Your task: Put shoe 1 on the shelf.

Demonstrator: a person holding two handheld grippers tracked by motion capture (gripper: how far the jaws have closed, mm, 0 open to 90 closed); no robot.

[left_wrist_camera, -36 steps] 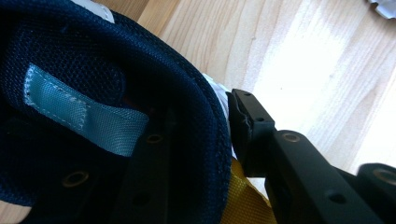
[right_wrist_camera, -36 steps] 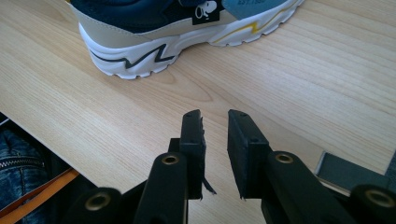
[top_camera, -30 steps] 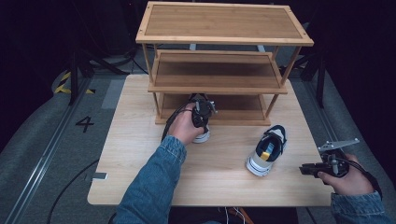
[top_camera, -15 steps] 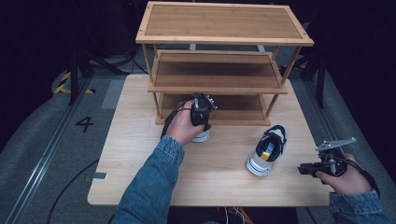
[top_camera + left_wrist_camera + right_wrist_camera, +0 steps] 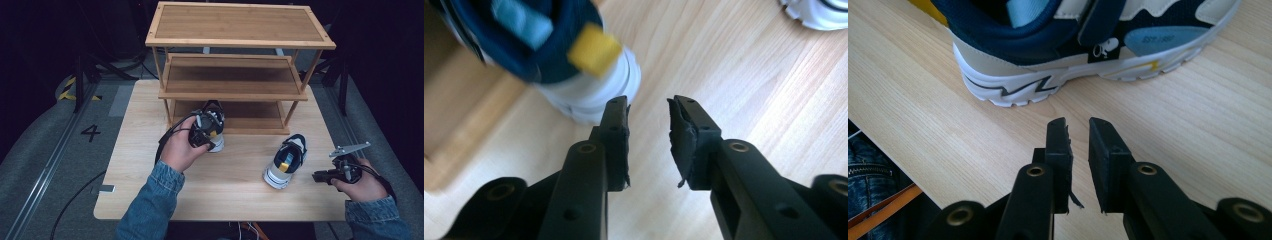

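The left gripper (image 5: 205, 131), a black two-jaw tool held in the person's left hand (image 5: 181, 149), sits at the front edge of the bottom tier of the three-tier light wooden shoe rack (image 5: 240, 75), and its jaws have just been closing; in the left gripper view they stand a small way apart with nothing between them, only bare tabletop showing in the gap. Just ahead of its left jaw tip, and a little to that side, stands the first navy, white and yellow child's sneaker (image 5: 559, 55), blurred, its white sole edge close to the pad but not pinched by it. The right gripper (image 5: 322, 176), held in the person's right hand (image 5: 361, 181) near the table's right edge, points level toward the second navy, white and light-blue sneaker (image 5: 1088, 45), which lies on the pale wooden tabletop (image 5: 225, 180) just ahead of its jaw tips, side-on, with a clear strip of wood between the sole and the pads. Those jaws have just been closing too and stand nearly together, a narrow slit left between them, holding nothing. Seen from the high view, the second sneaker rests between the two grippers, well nearer the right one.
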